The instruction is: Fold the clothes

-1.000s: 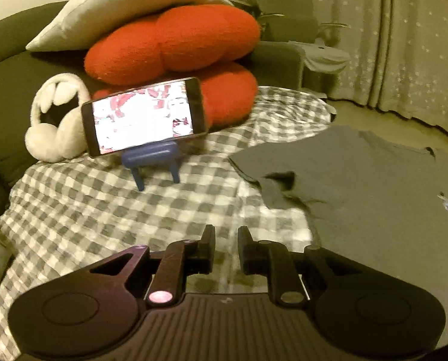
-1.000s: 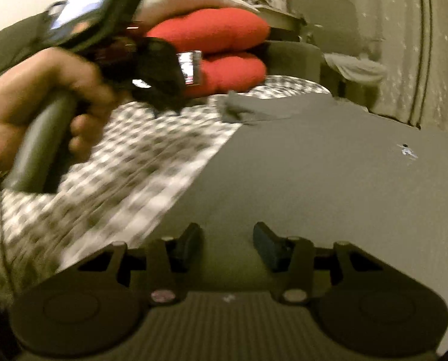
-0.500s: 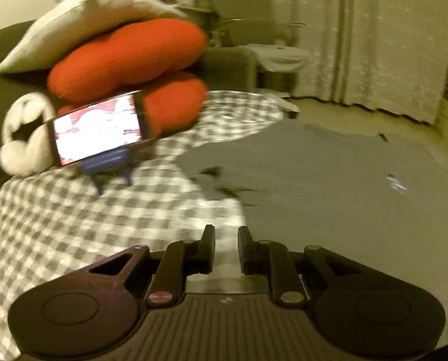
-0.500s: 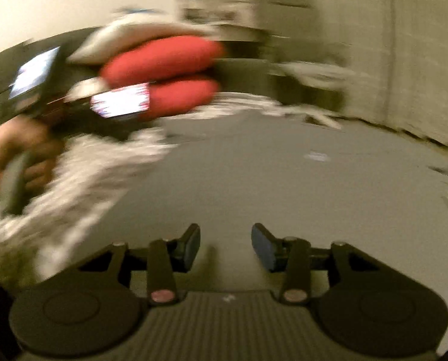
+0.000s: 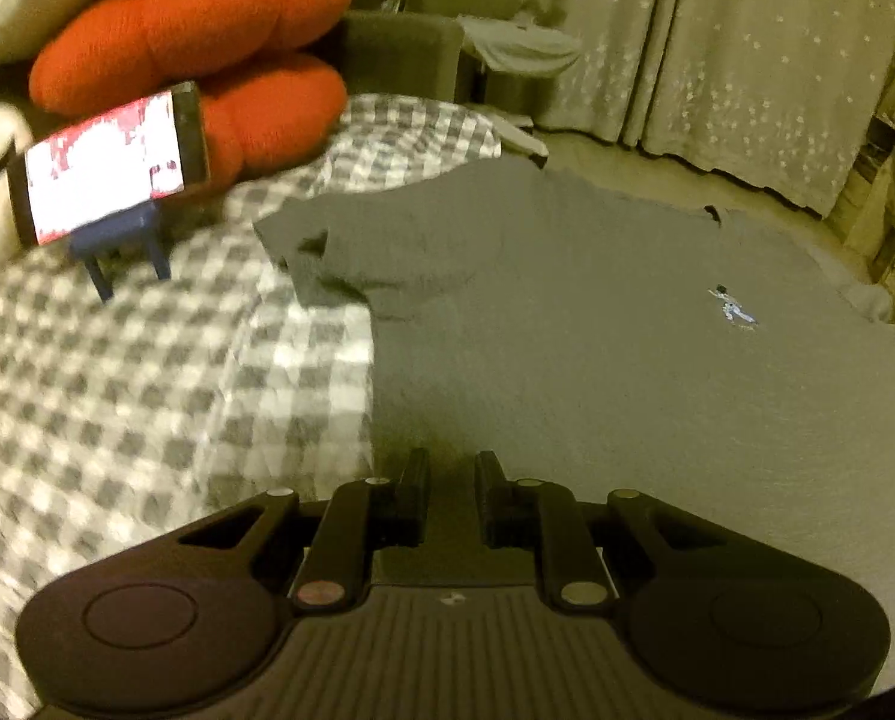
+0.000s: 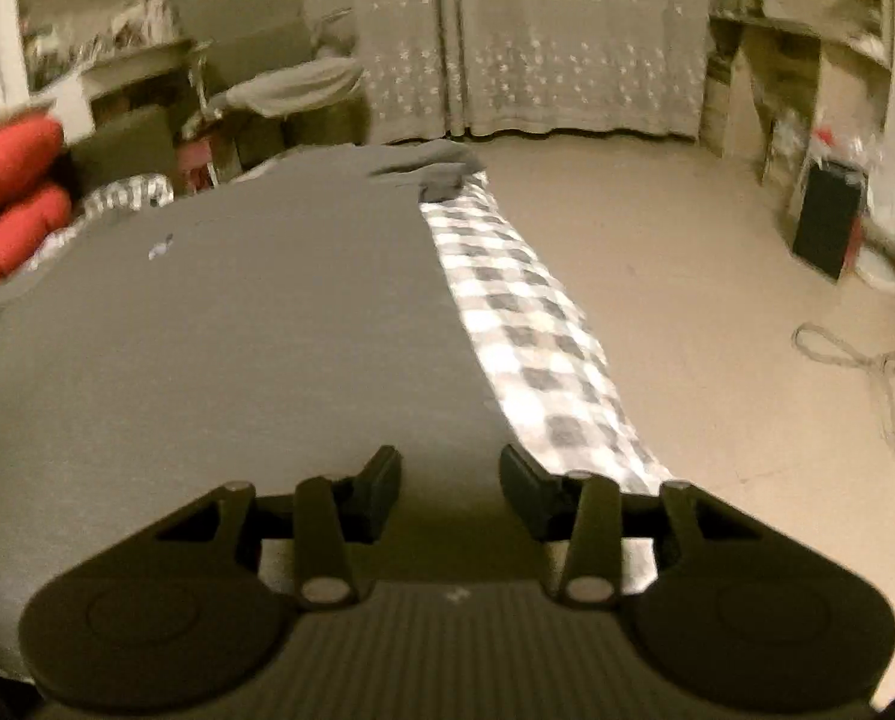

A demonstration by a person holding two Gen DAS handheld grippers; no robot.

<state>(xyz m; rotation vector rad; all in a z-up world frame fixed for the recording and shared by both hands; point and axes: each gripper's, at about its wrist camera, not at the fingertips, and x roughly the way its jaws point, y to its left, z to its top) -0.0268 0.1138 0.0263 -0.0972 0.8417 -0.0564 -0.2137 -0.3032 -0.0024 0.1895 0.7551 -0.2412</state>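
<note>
On the checkered blanket (image 5: 117,384) a grey T-shirt (image 5: 597,330) lies spread flat, one sleeve creased. Above its left edge hangs the left hand-held gripper (image 5: 451,474), fingers a little apart, nothing between them. Over the right edge the right hand-held gripper (image 6: 450,471) is closing, also empty.

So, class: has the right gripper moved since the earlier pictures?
Yes. The right gripper swung rightward: the red cushions, earlier near mid-view, now sit at the left edge, and the T-shirt's right side shows.
</note>
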